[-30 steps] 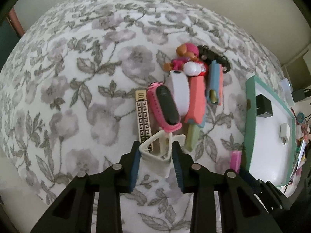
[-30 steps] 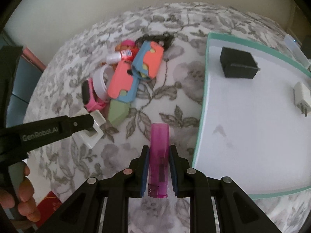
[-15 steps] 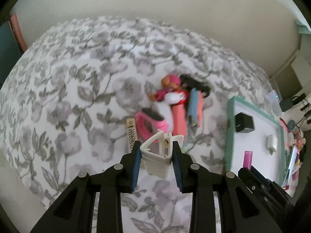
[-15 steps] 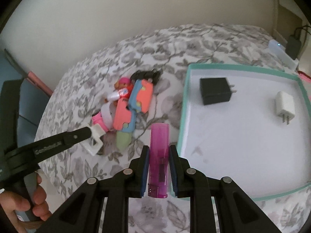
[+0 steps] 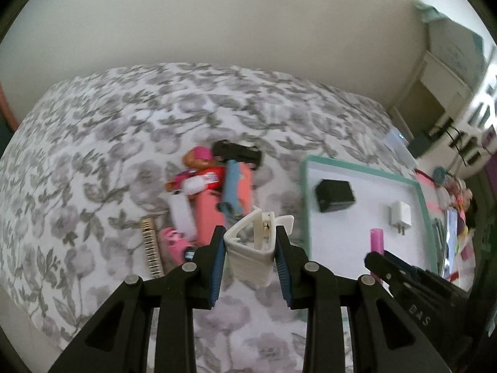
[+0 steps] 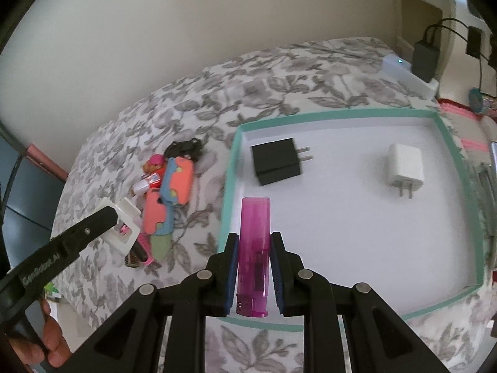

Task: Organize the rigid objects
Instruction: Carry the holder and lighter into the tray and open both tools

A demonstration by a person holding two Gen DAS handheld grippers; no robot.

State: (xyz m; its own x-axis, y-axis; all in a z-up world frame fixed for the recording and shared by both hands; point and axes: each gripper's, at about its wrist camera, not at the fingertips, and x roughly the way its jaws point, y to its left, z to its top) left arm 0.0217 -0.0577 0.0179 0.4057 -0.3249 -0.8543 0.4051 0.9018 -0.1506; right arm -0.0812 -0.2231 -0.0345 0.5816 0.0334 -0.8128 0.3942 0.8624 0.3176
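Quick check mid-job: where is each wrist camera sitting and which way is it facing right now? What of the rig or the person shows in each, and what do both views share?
Left wrist: on the left gripper, angled down at the bed; its fingers clamp a white clip; right gripper at lower right.
Right wrist: on the right gripper, angled down over the tray; clamps a pink lighter; left gripper and a hand at left.
Shared: tray, black charger, white charger, toy pile.

We count two chargers in the tray (image 6: 231,168): one black charger (image 6: 276,161), one white charger (image 6: 403,166). One pink lighter (image 6: 254,248), one white clip (image 5: 251,250). Two coral-and-blue cases (image 6: 177,183), one doll figure (image 6: 154,163), one small bottle (image 6: 147,184), one patterned strap (image 5: 151,250).
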